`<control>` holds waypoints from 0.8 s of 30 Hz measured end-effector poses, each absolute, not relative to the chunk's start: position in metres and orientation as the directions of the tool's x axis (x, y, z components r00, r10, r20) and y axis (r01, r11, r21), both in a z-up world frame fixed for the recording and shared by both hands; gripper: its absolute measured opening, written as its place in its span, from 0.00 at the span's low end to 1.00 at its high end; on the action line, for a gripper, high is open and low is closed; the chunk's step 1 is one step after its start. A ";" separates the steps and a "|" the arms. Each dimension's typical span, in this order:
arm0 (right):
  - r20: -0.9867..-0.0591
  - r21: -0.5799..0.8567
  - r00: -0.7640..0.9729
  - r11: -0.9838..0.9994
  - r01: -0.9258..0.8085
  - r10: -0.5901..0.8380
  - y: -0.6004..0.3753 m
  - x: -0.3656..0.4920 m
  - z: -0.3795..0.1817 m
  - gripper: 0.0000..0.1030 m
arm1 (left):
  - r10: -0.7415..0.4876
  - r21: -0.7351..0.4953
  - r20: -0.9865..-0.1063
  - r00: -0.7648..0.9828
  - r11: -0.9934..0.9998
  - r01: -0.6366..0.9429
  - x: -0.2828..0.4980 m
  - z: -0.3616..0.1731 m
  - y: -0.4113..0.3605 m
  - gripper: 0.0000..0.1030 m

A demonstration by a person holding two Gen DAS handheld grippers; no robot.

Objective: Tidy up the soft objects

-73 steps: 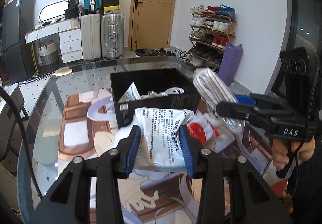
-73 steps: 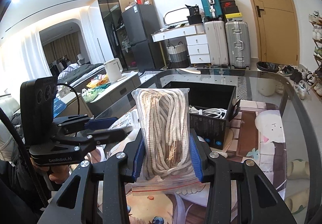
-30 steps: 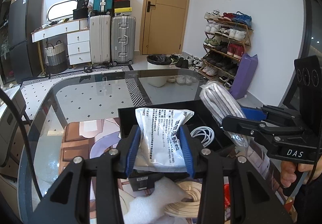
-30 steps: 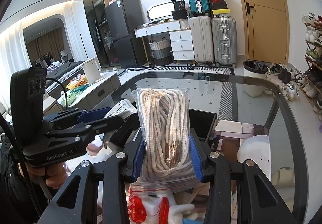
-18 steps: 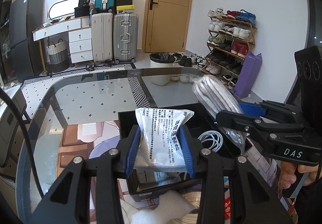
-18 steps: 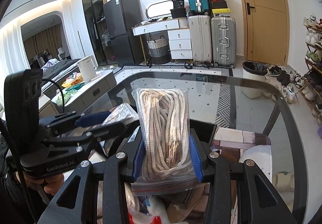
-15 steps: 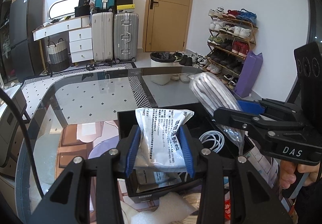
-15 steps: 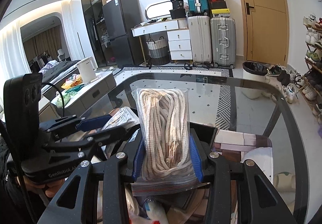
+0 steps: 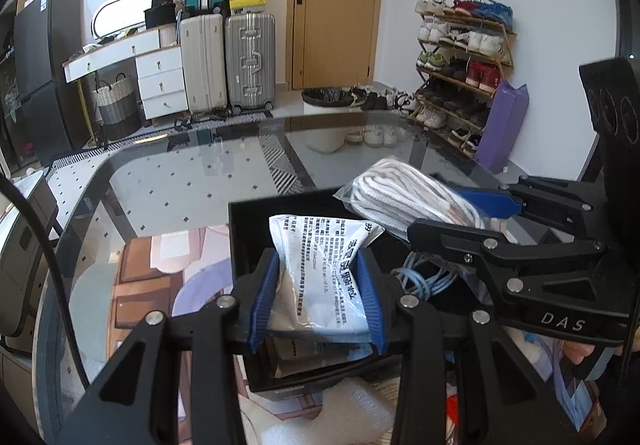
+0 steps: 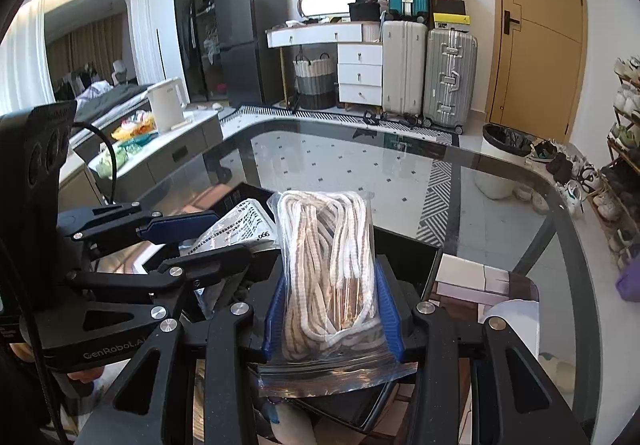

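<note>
My left gripper is shut on a white printed plastic packet and holds it over the black storage box. My right gripper is shut on a clear zip bag of white rope, also held above the box. In the left wrist view the right gripper and its rope bag hang over the box's right side. In the right wrist view the left gripper and its packet sit just to the left. A coil of white cable lies inside the box.
The box stands on a glass table over a cartoon-print mat. White foam wrap and a red-and-white item lie in front of the box. Suitcases, a drawer unit, a bin and a shoe rack stand beyond the table.
Both grippers have moved forward and lower over the black box with their bags still held. The rope bag has tilted down toward the box, close beside the packet.
</note>
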State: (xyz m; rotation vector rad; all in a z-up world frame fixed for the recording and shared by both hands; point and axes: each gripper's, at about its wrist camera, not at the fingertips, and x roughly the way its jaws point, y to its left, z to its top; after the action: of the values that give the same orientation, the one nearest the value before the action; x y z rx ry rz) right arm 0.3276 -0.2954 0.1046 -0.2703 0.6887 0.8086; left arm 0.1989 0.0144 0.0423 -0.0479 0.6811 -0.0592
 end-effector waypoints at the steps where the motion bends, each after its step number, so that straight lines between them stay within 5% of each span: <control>1: -0.661 0.031 0.489 0.672 -0.740 0.569 -0.295 0.329 0.103 0.40 | -0.071 -0.063 -0.631 0.773 0.997 0.040 0.199 0.041 0.015 0.37; 18: -0.742 0.008 0.433 0.652 -0.758 0.512 -0.278 0.332 0.081 0.40 | -0.064 -0.014 -0.642 0.764 0.997 0.071 0.191 0.041 0.005 0.39; 24: -0.701 0.009 0.463 0.655 -0.755 0.543 -0.290 0.324 0.091 0.49 | -0.086 -0.059 -0.638 0.765 0.996 0.063 0.192 0.045 0.010 0.42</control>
State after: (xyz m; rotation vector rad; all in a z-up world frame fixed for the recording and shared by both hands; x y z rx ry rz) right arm 0.3240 -0.2902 0.0907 -0.3242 0.7312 0.8153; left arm 0.1917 0.0098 0.0455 -0.0349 0.6954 -0.0808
